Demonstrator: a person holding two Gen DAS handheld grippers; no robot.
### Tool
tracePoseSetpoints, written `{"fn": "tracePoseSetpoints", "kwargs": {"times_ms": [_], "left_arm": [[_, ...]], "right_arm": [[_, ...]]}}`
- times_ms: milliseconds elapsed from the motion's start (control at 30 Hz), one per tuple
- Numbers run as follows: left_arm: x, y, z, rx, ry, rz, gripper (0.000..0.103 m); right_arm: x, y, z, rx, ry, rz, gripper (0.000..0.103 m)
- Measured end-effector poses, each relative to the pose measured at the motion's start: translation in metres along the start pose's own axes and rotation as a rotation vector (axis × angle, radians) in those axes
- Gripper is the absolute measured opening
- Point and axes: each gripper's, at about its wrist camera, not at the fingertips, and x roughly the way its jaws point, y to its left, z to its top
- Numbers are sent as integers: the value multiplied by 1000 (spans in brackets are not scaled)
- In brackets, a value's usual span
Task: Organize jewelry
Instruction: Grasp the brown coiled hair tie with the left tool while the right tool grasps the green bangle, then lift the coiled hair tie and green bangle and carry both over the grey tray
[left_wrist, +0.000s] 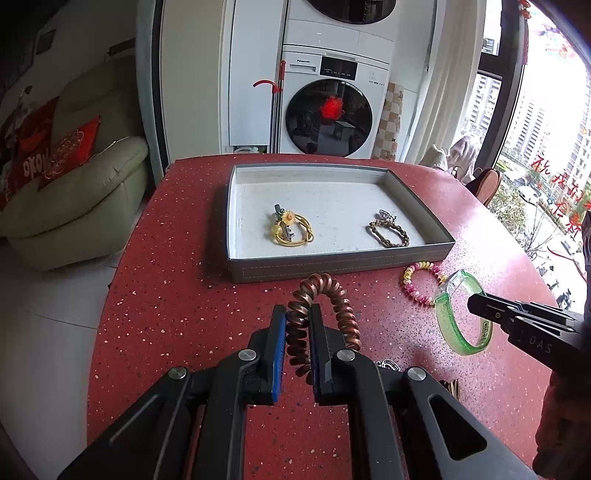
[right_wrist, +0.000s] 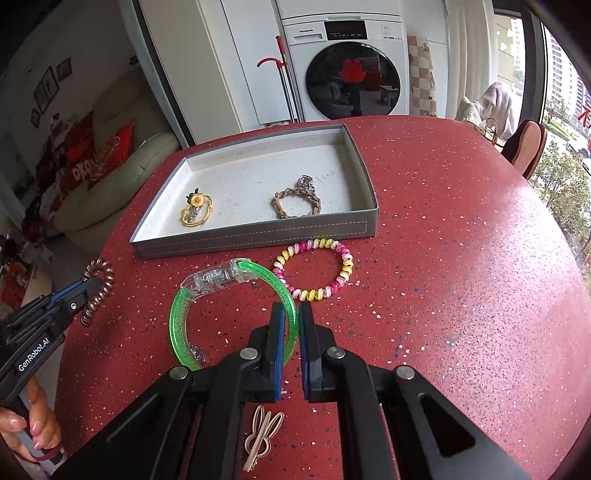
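My left gripper (left_wrist: 298, 312) is shut on a copper spiral hair tie (left_wrist: 325, 291), held just in front of the grey tray (left_wrist: 332, 264). The same left gripper (right_wrist: 86, 286) with the spiral tie (right_wrist: 98, 282) shows at the left of the right wrist view. My right gripper (right_wrist: 292, 314) is shut on a green glitter bangle (right_wrist: 177, 317) with a clear clasp; it appears as the right gripper (left_wrist: 476, 301) on the bangle (left_wrist: 448, 325) in the left wrist view. Inside the tray lie a yellow sunflower hair tie (left_wrist: 290, 230) and a brown braided bracelet (left_wrist: 389, 230).
A pink, yellow and white spiral bracelet (right_wrist: 314, 269) lies on the red speckled table (right_wrist: 461, 258) before the tray (right_wrist: 255, 236). A beige rabbit-shaped hair clip (right_wrist: 260, 437) lies under my right gripper. A person's hand (right_wrist: 33, 421) holds the left gripper's handle. Washing machine and sofa stand beyond.
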Motion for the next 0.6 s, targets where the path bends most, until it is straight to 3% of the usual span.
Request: {"fn": "tracePoseSetpoints", "kwargs": {"times_ms": [600], "left_arm": [[1, -2, 1, 3, -2, -6, 30]], "right_arm": [[-3, -2, 3, 6, -11, -2, 8]]}}
